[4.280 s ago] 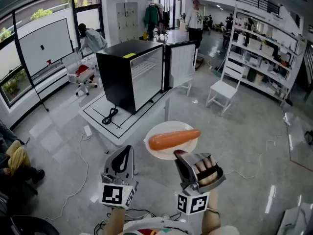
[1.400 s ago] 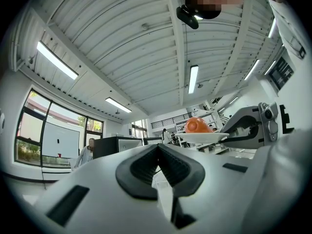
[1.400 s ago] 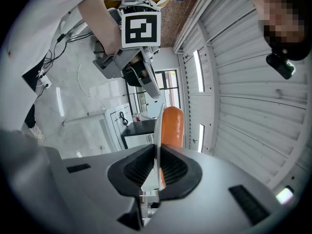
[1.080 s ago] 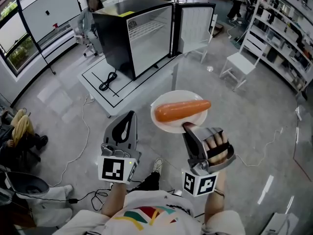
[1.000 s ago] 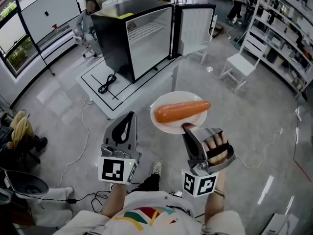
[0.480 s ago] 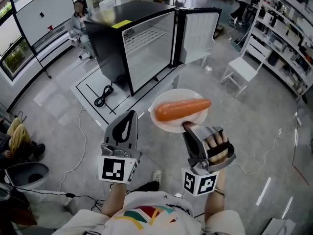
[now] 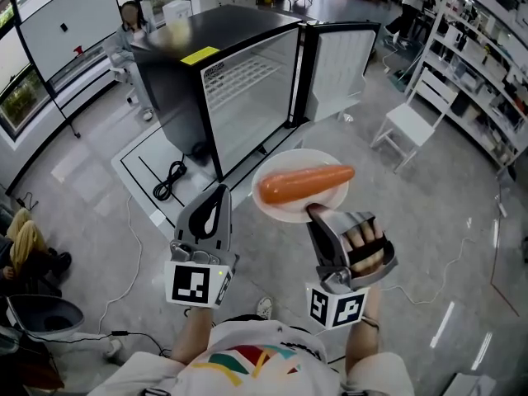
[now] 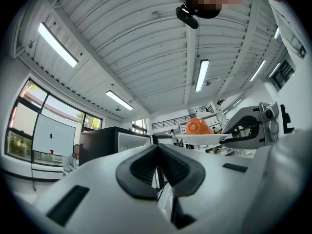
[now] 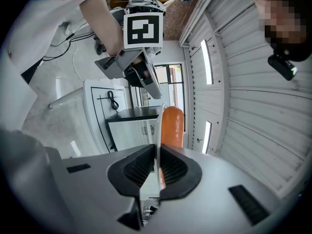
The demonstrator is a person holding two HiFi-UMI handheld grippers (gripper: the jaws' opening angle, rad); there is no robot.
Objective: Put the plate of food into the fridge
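A white plate [image 7: 280,208] with an orange carrot-like sausage [image 7: 304,183] on it is held level in the air; my right gripper [image 7: 313,214] is shut on its near rim. In the right gripper view the plate edge [image 9: 157,130] runs between the closed pads, the orange food [image 9: 171,126] beyond. My left gripper [image 7: 216,198] is shut and holds nothing, level with the plate on its left. The black fridge [image 7: 216,85] stands on a white table [image 7: 140,167] ahead, door [image 7: 340,60] swung open, wire shelf [image 7: 235,74] visible inside.
A black power cable [image 7: 170,181] lies on the table beside the fridge. A white chair [image 7: 409,127] stands to the right, shelving [image 7: 487,81] along the right wall. People stand far back and a seated person [image 7: 129,19] is behind the fridge. Cables trail on the grey floor.
The fridge and table have drawn closer and larger in the head view. Both grippers and the plate keep their places relative to me.
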